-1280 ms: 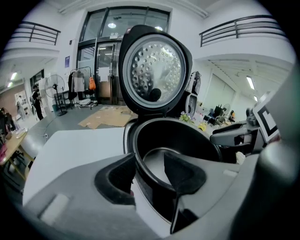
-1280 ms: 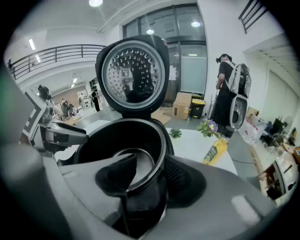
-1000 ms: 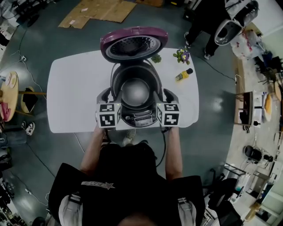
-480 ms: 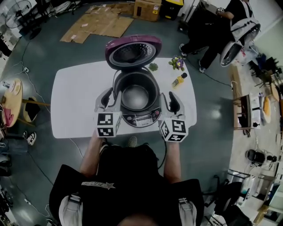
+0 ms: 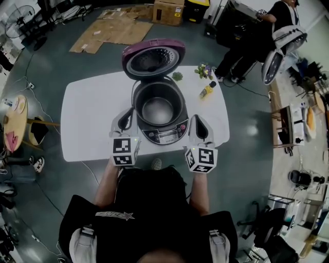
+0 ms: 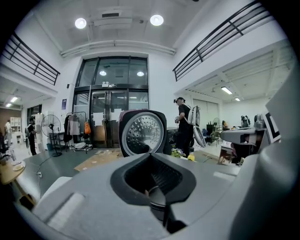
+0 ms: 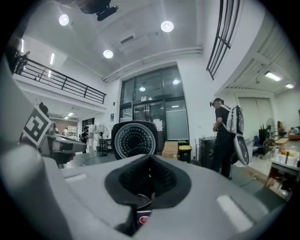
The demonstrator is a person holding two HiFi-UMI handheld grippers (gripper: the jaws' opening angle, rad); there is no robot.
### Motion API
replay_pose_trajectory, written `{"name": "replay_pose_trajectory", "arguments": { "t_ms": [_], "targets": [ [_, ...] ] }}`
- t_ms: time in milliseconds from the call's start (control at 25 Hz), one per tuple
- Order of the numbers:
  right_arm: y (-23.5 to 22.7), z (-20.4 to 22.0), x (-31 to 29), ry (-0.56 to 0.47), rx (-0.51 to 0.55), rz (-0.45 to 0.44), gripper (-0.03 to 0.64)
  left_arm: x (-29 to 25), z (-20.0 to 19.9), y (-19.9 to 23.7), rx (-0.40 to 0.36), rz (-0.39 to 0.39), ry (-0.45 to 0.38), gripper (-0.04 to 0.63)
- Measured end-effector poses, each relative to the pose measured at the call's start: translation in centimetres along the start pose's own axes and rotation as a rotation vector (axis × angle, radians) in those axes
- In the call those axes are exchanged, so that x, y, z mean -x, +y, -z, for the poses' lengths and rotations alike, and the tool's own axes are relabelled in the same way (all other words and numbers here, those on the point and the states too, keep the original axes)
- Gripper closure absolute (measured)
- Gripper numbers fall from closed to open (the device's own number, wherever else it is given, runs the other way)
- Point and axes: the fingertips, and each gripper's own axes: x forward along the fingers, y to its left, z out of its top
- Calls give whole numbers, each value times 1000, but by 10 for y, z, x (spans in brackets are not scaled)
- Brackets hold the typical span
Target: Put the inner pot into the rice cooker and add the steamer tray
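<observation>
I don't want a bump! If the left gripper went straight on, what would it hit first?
Probably the rice cooker's open lid, straight ahead of the left gripper, though depth is unclear.

Rice cooker panel: display and button print, too small to read
Shirt print: pale lettering with a star, illegible
Left cube: black-and-white square patterns, no letters or digits
Right cube: the same kind of patterns
Red badge: white lettering, blurred
Cardboard box: label, unreadable
</observation>
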Motion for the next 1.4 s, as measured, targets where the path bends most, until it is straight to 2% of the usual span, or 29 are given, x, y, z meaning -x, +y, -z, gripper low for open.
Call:
{"name": "replay_pose_trajectory", "arguments": {
  "t_ms": [560, 960, 1400],
  "targets": [
    [-8, -1, 16, 19, 38, 21, 611, 4, -3, -22, 21, 48, -11, 586],
    [-5, -5, 53, 18, 35, 99, 611, 15, -7, -48, -7, 156, -32, 586],
    [7, 3, 126, 52, 33, 229, 611, 49, 2, -86, -38, 302, -33, 584]
  ]
}}
